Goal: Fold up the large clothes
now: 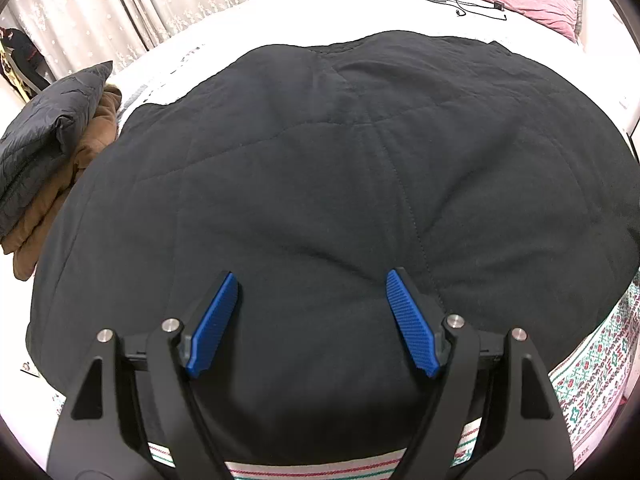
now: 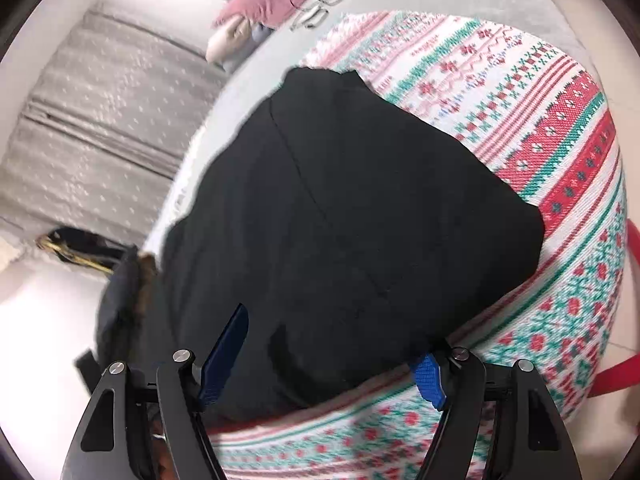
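Left gripper (image 1: 312, 280) fingers (image 1: 216, 322) spread, pinching nothing; black padded garment (image 1: 320, 152) spread beneath and ahead. Right gripper (image 2: 332, 344) fingers (image 2: 224, 356) likewise spread above garment's edge, patterned blanket (image 2: 560, 152) beyond.

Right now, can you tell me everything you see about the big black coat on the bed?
The black coat looks soft and padded, with stitched seams crossing it. It lies spread flat and wide, partly on the white bed and partly on a patterned red, green and white cloth. Its left edge reaches a pile of folded clothes. Both tongs stand open above its near edge, not pinching it.
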`<state>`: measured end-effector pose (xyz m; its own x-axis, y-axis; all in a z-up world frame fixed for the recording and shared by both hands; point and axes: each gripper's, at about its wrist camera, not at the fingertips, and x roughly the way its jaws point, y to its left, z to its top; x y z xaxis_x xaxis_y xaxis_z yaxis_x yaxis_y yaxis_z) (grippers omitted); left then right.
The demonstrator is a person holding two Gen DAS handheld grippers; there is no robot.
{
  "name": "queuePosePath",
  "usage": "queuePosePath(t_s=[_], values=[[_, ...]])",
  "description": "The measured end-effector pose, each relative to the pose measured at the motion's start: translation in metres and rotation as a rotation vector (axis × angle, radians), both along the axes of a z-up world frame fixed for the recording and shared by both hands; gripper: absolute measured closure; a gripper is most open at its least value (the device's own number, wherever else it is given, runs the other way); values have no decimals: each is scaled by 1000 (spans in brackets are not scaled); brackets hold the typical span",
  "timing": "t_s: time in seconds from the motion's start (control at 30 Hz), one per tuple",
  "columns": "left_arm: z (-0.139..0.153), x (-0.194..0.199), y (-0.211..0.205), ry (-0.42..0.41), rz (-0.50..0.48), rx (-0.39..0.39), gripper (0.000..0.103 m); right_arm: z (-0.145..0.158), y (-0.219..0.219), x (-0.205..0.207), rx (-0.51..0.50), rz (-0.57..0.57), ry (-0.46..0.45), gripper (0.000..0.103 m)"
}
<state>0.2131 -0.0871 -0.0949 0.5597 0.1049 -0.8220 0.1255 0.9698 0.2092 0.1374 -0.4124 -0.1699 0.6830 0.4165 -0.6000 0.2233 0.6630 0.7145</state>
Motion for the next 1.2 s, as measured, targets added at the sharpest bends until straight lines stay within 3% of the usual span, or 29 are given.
queuePosePath(t_s=[0.1, 0.23, 0.57, 0.8, 1.2], values=[[0, 0, 0, -2, 0, -1, 25, 13, 2, -1, 26, 8, -74, 27], [0, -1, 0, -4, 1, 1, 25, -14, -1, 10, 51, -13, 37, 28], [0, 0, 2, -2, 4, -5, 25, -9, 7, 10, -20, -58, 1, 56], [0, -2, 1, -11, 5, 4, 25, -13, 0, 9, 6, -66, 4, 61], [0, -2, 1, -10, 6, 5, 25, 13, 15, 5, -80, -78, -54, 76]])
